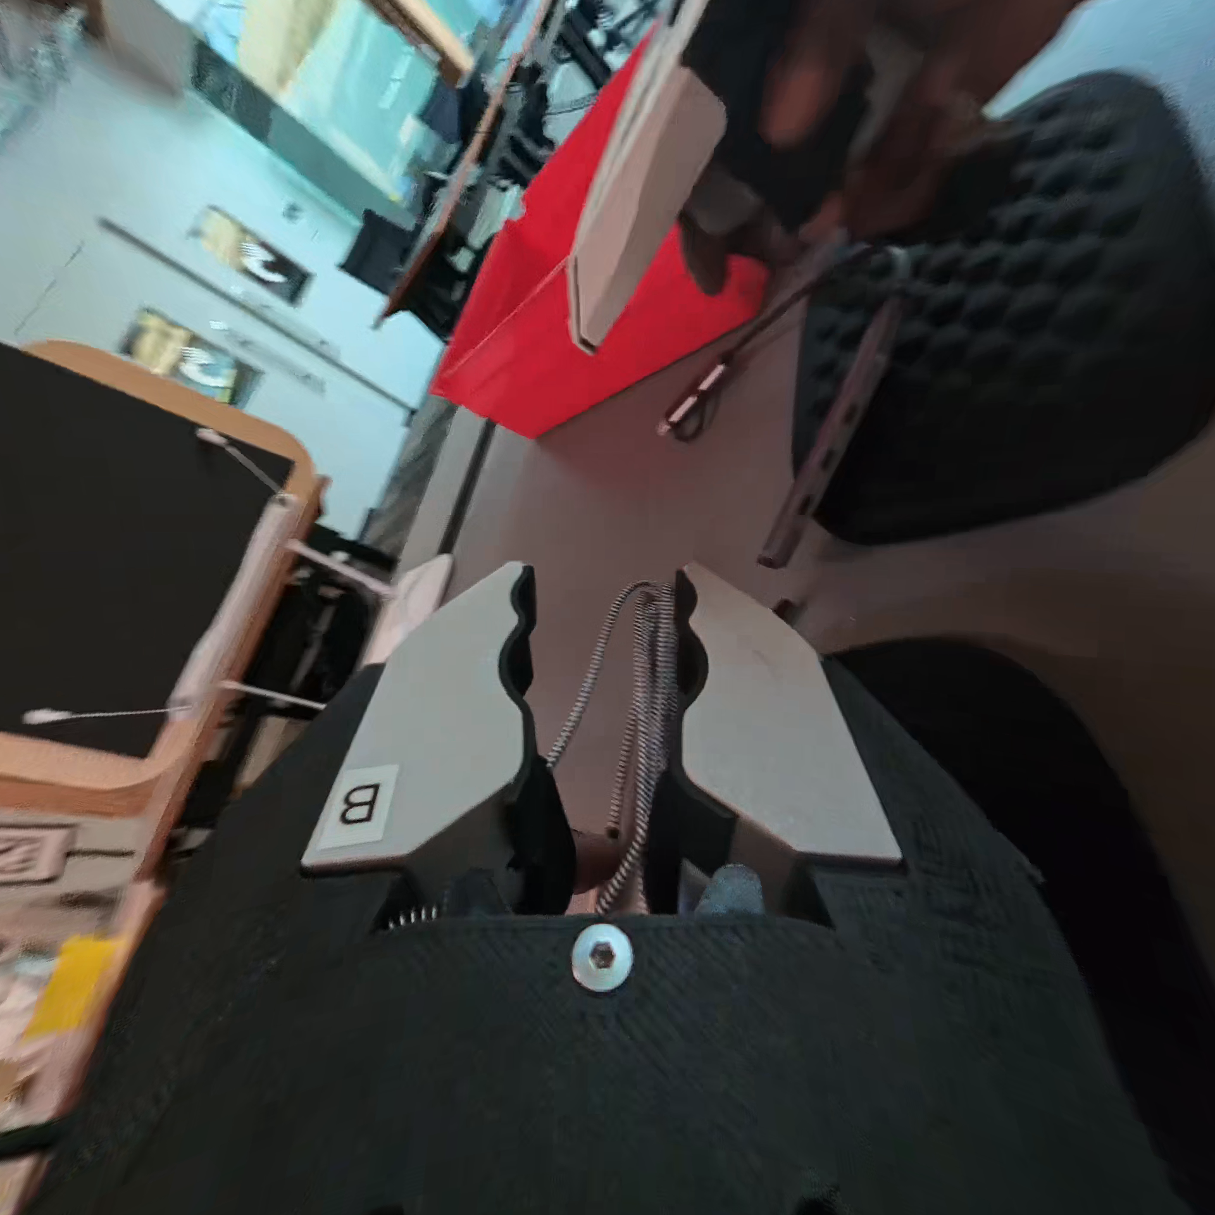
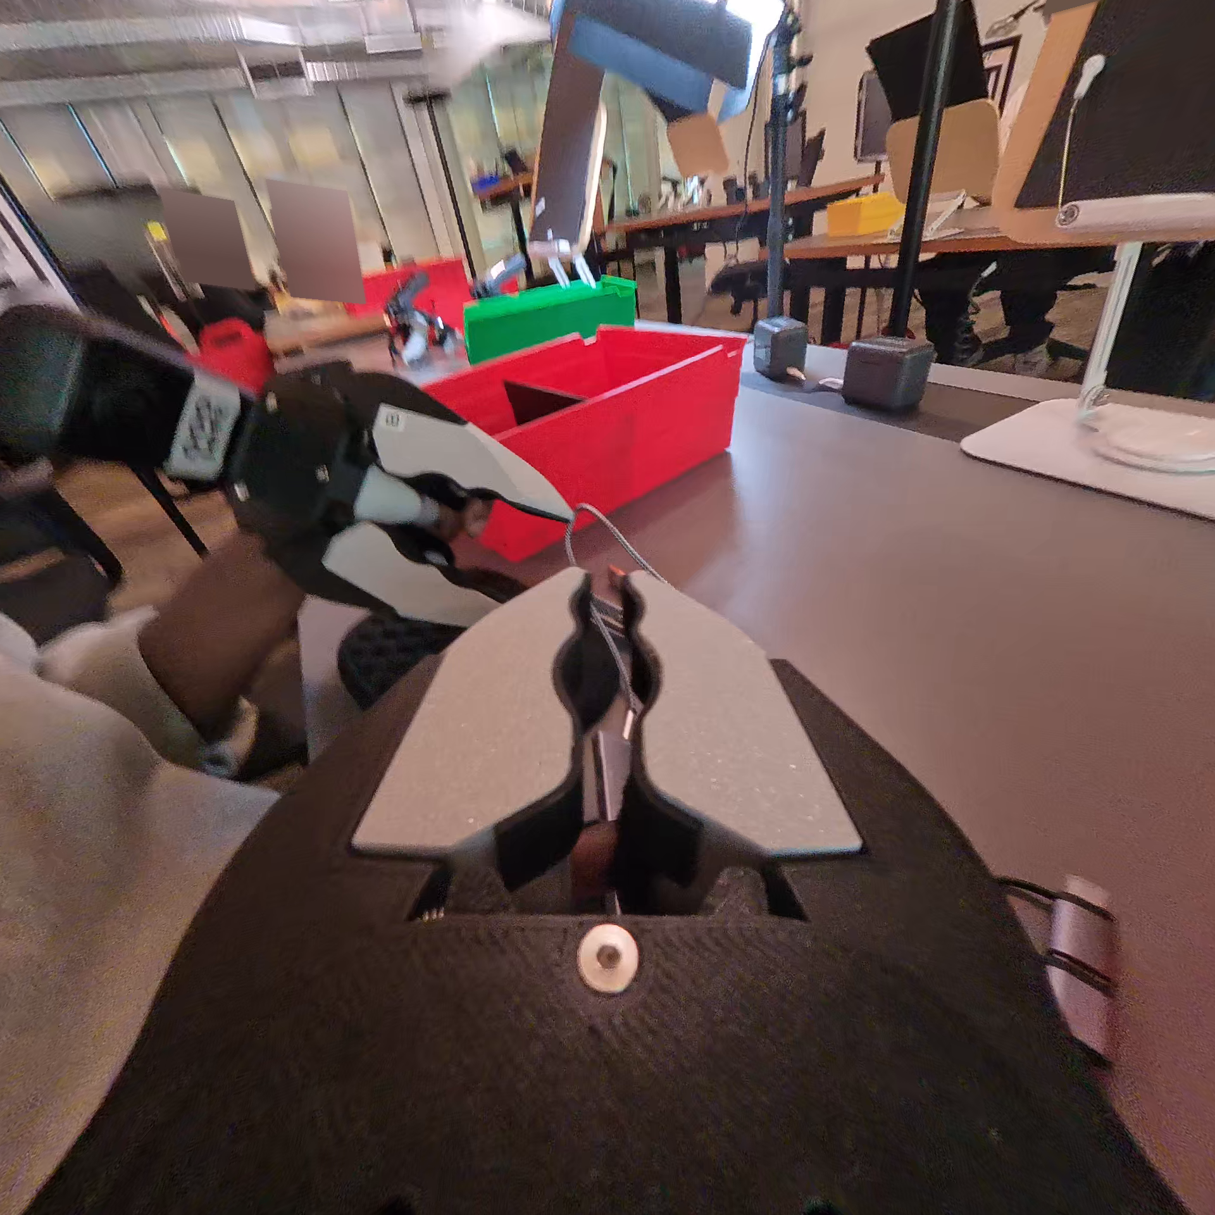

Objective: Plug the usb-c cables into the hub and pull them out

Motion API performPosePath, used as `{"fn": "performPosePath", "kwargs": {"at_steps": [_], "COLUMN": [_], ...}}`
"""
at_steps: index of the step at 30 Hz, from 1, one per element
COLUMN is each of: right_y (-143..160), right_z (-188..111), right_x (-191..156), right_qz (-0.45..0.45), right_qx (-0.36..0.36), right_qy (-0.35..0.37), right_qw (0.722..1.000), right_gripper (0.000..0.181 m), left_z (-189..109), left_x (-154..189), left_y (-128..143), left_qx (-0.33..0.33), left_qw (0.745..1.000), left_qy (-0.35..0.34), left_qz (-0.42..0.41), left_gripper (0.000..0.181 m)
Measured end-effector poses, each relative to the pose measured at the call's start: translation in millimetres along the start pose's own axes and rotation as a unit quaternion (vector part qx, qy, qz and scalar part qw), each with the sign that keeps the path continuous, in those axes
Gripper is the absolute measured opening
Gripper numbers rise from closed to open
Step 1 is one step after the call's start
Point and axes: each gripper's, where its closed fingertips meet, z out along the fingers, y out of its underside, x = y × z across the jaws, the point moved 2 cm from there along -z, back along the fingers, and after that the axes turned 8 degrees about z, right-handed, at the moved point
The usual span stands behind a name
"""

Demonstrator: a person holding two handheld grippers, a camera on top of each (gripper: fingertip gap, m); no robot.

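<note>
My left gripper (image 1: 601,585) is open, and a braided usb-c cable (image 1: 641,690) loops loosely between its fingers. In the right wrist view the left gripper (image 2: 519,559) is low at the left, with the cable (image 2: 592,519) hanging off its upper fingertip. My right gripper (image 2: 609,577) is nearly shut, with the cable's coppery plug between its tips. The grey hub (image 2: 608,776) shows through the gap below the fingers. In the left wrist view the hub (image 1: 828,447) is a thin grey bar with slots beside a black round pad (image 1: 1019,296). A plug (image 1: 690,401) lies near it.
A red divided bin (image 2: 592,421) stands just behind the grippers on the grey table (image 2: 920,592), with a green bin (image 2: 546,315) farther back. Two grey cube blocks (image 2: 887,375) and a white stand (image 2: 1085,440) sit at the right. A grey cylinder on a black cord (image 2: 1078,966) lies at the lower right. The gap from one gripper's tips to the other's is roughly 6 cm. The left tips stand about 9 cm off the hub (image 1: 828,447).
</note>
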Motion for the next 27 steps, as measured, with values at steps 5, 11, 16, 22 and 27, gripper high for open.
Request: {"fn": "performPosePath", "kwargs": {"at_steps": [5,11,16,22,27], "right_y": [11.3,8.9,5.5,6.0,5.9], "right_z": [-7.4,-8.9,-12.6,-12.1,-13.1], "right_x": [-14.7,-21.6,-19.3,-16.2,-13.5], "right_qz": [-0.087,-0.112,-0.114,-0.110,-0.112], "right_qx": [-0.065,-0.062,-0.051,-0.044,-0.040], "right_qy": [-0.027,-0.035,-0.029,-0.028,-0.021], "right_qw": [0.994,0.991,0.992,0.993,0.993], "right_gripper": [0.024,0.024,0.023,0.023,0.022], "left_z": [-3.8,16.6,9.1,-1.4,1.9], "left_x": [23.4,31.4,23.3,16.9,24.4], "left_y": [27.8,56.6,54.0,71.8,87.0], "left_qx": [-0.058,-0.156,-0.156,-0.250,-0.292], "left_qw": [0.991,0.953,0.912,0.881,0.873], "left_qy": [0.124,0.256,0.364,0.396,0.389], "left_qz": [0.000,-0.034,-0.104,-0.067,-0.035], "left_gripper": [0.029,0.022,0.022,0.018,0.017]}}
